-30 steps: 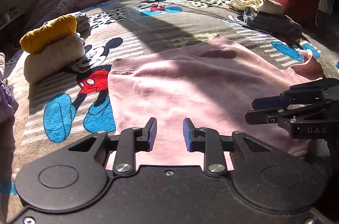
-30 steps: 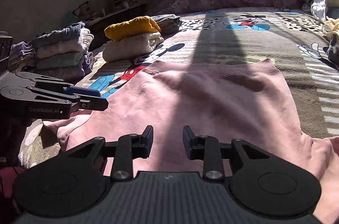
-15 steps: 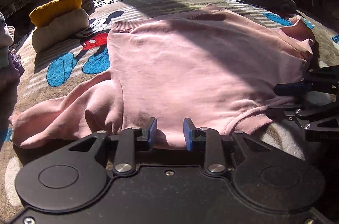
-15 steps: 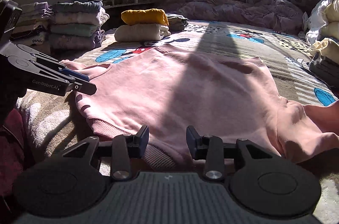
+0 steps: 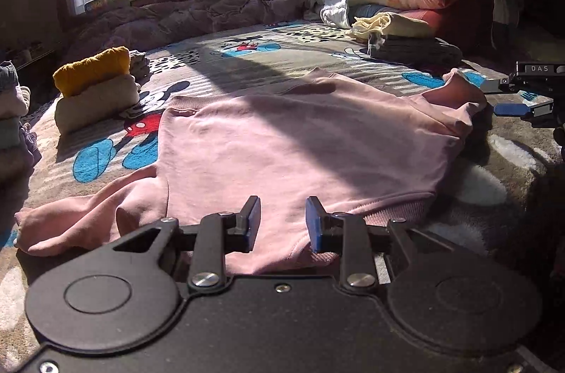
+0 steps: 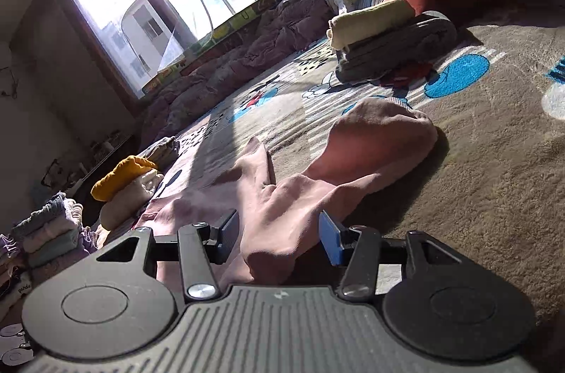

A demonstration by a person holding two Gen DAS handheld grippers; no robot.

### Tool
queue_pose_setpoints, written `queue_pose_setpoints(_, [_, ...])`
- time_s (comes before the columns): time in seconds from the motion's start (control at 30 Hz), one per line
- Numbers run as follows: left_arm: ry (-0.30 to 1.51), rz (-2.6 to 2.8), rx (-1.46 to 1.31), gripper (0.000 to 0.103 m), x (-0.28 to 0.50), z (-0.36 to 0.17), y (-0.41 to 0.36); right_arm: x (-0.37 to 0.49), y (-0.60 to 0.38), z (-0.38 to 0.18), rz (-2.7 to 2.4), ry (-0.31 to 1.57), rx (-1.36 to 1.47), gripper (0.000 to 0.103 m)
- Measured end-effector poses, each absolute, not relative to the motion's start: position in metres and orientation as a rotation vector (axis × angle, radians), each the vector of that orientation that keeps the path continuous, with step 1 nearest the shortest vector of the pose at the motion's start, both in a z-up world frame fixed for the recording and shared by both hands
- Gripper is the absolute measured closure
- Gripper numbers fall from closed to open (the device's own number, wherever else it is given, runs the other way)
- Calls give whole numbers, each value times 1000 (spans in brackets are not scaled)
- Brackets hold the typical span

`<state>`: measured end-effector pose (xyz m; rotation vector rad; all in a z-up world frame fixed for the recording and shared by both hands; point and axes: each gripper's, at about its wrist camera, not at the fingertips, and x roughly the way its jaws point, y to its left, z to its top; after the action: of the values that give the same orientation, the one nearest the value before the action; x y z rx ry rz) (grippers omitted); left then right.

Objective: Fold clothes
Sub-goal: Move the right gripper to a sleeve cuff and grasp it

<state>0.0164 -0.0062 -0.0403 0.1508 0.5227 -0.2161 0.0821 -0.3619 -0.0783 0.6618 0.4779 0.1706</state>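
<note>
Sweatshirt, pink, lies spread flat on the cartoon-print bed cover, its near hem under the left tongs, which stand slightly parted and grasp nothing. The right tongs are opening astride the bunched right sleeve, pads not pressing; closing there may catch only a loose ridge. A second earlier both tongs faced the garment's body, narrower.

L gripper: black body, two round discs, silver screws, blue pad faces on the fingers. R gripper: black, ribbed grey top plate, blue pads, silver pivot screws; its side reads "DAS" in white.
</note>
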Motion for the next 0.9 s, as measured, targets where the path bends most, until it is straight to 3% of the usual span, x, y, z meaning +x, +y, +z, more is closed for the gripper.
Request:
queue_pose_setpoints(0.07, [489, -263, 189, 75, 15, -39, -32, 90, -391, -88, 107, 463, 773, 47])
queue_pose_setpoints(0.2, [455, -345, 292, 59, 19, -45, -88, 110, -425, -111, 38, 458, 922, 42])
queue_pose_setpoints(0.53, [384, -397, 633, 58, 43, -81, -194, 155, -472, -126, 42, 424, 1007, 43])
queue_pose_setpoints(0.7, [435, -397, 583, 58, 56, -94, -187, 191, -478, -125, 152, 511, 912, 42])
queue_pose_setpoints(0.77, [455, -398, 556, 58, 61, -97, -184, 203, -476, -124, 178, 539, 870, 44])
queue_pose_setpoints(0.83, [475, -397, 518, 58, 65, -100, -179, 211, -470, -123, 172, 568, 822, 53])
queue_pose_setpoints(0.9, [485, -394, 494, 56, 66, -100, -182, 214, -457, -119, 192, 591, 745, 52])
